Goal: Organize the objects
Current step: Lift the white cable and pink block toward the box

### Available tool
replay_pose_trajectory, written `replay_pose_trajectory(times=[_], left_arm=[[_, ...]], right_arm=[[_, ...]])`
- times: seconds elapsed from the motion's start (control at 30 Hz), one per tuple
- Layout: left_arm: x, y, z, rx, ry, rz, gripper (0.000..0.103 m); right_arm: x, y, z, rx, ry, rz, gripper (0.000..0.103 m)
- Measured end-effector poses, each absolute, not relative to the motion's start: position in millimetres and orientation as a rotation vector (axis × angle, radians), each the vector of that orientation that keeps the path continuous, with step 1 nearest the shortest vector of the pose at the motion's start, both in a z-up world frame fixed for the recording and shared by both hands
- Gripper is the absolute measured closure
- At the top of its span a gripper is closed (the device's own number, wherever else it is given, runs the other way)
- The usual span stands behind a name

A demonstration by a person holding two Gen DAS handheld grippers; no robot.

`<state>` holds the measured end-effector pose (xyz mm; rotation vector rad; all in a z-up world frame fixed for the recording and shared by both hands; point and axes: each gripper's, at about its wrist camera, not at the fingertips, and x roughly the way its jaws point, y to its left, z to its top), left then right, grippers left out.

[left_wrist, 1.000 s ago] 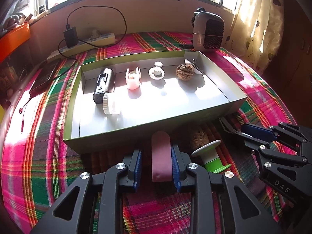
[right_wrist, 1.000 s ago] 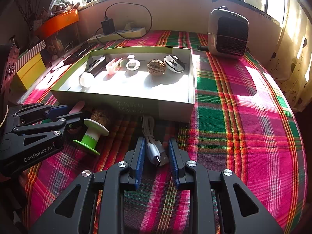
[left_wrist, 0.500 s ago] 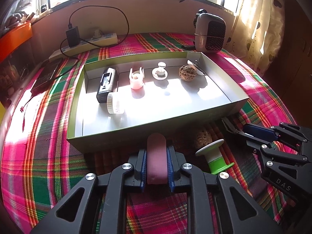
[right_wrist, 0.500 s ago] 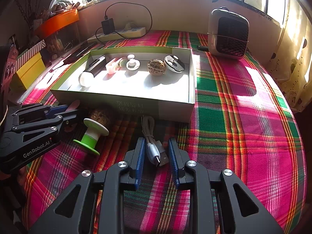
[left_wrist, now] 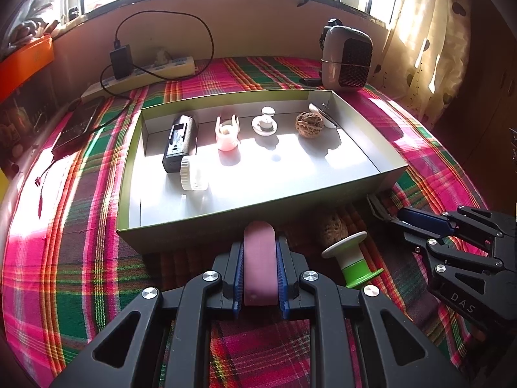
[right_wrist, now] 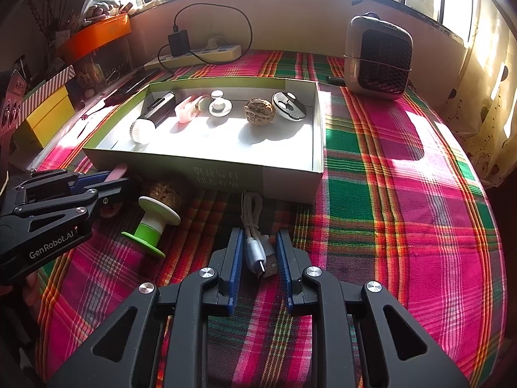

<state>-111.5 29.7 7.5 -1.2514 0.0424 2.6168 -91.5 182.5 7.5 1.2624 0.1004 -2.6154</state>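
My left gripper (left_wrist: 259, 252) is shut on a flat pink piece (left_wrist: 259, 258), held just in front of the near wall of the shallow box (left_wrist: 226, 216); that gripper also shows in the right wrist view (right_wrist: 110, 181). My right gripper (right_wrist: 258, 255) is open around a coiled white USB cable (right_wrist: 257, 242) lying on the plaid cloth. A green and white spool (left_wrist: 350, 258) and a walnut (left_wrist: 332, 226) lie between the grippers. In the box lie a black device (left_wrist: 179, 142), a white jar (left_wrist: 192, 173), a pink holder (left_wrist: 227, 134), a white knob (left_wrist: 265, 124) and another walnut (left_wrist: 309, 124).
A small heater (left_wrist: 347, 59) stands behind the box at the right. A power strip with charger (left_wrist: 142, 71) lies at the back left, a dark phone (left_wrist: 77, 126) near it. Curtains (left_wrist: 429, 32) hang at the right. Yellow and orange boxes (right_wrist: 48, 113) stand off the left edge.
My left gripper closed on the pink piece and lifted it slightly toward the box. My right gripper stayed open around the cable.
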Motion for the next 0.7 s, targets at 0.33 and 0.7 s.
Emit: replay_pose_trajectory(times=[0.33, 0.7], left_arm=[[-105.0, 27.2, 18.3, -1.226, 0.038, 2.612, 0.087], [-107.4, 23.5, 32.0, -1.201, 0.022, 2.624, 0.087]], right_arm=[[-86.8, 180.5, 16.7, 1.231, 0.075, -2.611, 0.082], [-85.9, 174.0, 36.6, 1.169, 0.090, -2.604, 0.082]])
